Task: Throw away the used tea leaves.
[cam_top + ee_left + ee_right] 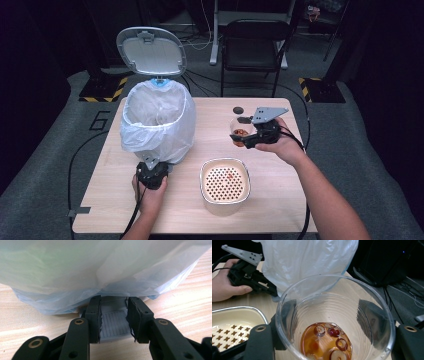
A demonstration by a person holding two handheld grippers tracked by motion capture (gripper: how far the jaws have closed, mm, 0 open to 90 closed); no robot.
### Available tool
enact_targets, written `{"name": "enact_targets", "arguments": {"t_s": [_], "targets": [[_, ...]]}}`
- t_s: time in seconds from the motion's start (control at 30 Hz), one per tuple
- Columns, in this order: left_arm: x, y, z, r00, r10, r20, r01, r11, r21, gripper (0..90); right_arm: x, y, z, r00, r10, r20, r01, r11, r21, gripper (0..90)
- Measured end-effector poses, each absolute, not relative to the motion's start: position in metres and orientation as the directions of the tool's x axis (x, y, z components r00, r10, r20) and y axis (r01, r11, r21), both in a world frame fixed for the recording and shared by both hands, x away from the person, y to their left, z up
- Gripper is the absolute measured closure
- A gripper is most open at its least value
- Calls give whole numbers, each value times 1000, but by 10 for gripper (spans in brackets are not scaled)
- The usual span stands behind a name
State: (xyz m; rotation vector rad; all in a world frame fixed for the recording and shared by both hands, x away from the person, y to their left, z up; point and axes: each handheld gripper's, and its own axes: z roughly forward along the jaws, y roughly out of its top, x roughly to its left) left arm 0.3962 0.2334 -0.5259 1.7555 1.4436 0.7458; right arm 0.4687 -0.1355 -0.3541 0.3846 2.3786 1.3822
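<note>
Right of centre in the high view, the right gripper has its jaws closed around a clear plastic cup, one pad on each side of the wall. In the right gripper view the cup holds a shallow pool of amber liquid with slices of red fruit. It looks thin and springy, so a hard squeeze would likely buckle it and slop the liquid; a mid-height grip, kept upright, seems safest. At lower left, the left gripper is clamped on the grey ribbed pedal of the bag-lined bin, whose lid stands open. A perforated strainer basin sits at bottom centre, possibly damp.
</note>
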Motion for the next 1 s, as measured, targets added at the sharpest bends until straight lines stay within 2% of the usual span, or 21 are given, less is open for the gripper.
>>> {"name": "enact_targets", "arguments": {"t_s": [0.3,0.57,0.73,0.9,1.0], "targets": [[396,233,-526,201,980,-16,555,-100,826,639,460,-135,-349,-897,364,-250,-46,486,873,328],[396,233,-526,201,979,-16,555,-101,826,639,445,-130,-351,-876,275,-396,-196,548,813,331],[396,233,-526,201,979,-15,555,-101,826,639,431,-122,-352,-817,212,-536,-326,597,733,333],[396,233,-526,201,979,-16,555,-101,826,639,421,-118,-356,-760,168,-628,-404,635,658,336],[396,233,-526,200,980,-16,554,-100,827,639,415,-115,-360,-706,131,-696,-446,681,580,340]]}}
